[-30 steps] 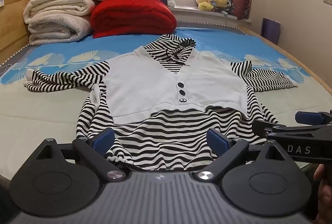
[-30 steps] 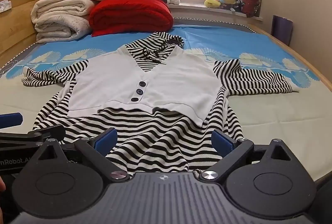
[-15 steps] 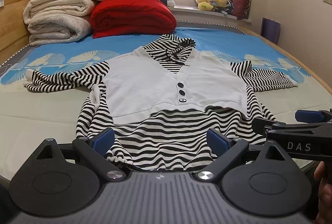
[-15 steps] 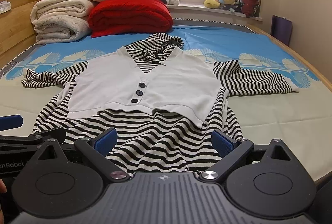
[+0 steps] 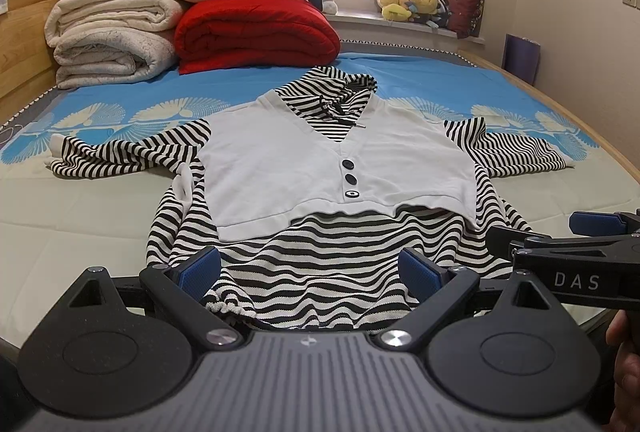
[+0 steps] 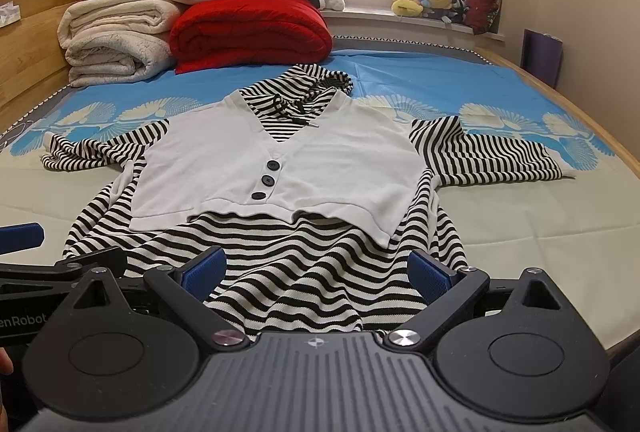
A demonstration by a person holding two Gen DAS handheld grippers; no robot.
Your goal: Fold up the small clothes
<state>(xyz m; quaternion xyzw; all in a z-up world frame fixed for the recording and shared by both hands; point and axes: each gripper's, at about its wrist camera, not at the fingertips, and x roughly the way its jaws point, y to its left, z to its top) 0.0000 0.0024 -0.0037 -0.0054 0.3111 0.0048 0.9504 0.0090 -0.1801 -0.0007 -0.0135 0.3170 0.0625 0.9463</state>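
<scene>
Almost nothing has changed over the last second: the striped top lies spread flat as before, hem at the near edge of the bed, sleeves out towards both side edges. The left gripper and right gripper still hover just over the hem, jaws wide and empty. Folding has likely not begun; a grasp on the hem looks the likely first move

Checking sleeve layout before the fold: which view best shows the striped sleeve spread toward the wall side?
The right wrist view. The striped sleeve lies fully in frame there, flat and spread to its white cuff. The left wrist view shows the same sleeve farther off to the side and more foreshortened.
</scene>
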